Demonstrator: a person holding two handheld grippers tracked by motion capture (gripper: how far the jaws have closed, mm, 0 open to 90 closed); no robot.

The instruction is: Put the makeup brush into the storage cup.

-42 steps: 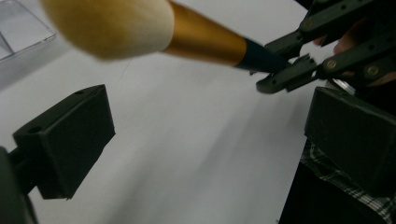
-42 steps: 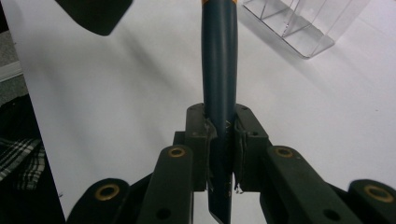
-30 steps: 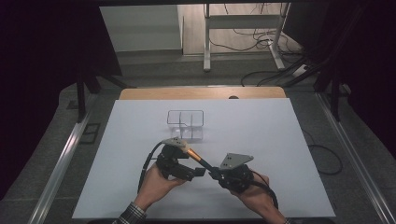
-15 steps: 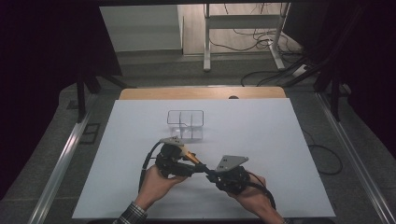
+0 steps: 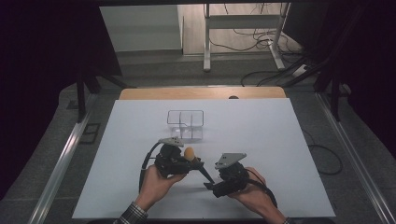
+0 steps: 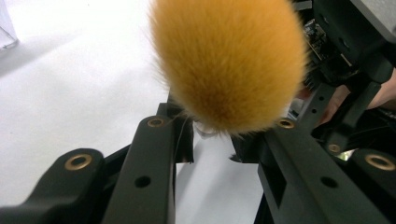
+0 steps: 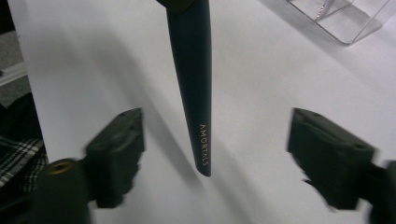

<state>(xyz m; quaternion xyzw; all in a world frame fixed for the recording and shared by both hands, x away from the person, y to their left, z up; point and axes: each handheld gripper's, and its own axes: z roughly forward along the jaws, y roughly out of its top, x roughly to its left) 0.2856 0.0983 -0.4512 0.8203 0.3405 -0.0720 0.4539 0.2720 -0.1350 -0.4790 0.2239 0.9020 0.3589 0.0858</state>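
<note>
Left gripper (image 5: 189, 164): jaws clamped on the makeup brush (image 5: 188, 153) near its orange bristles, lifted off the table.
Right gripper (image 7: 212, 154): jaws apart around the dark handle; handover likely pending.
Clear organizer (image 5: 186, 124): empty; placement remains.

At frame centre on the table (image 5: 280, 140), the organizer (image 5: 186, 123) lies above the brush (image 5: 196, 163), between both hand-held grippers.

The brush (image 6: 227, 60) head is cut off by the top edge in the left gripper view, and its ferrule is mostly hidden behind the bristles. The right jaws are blurred.
</note>
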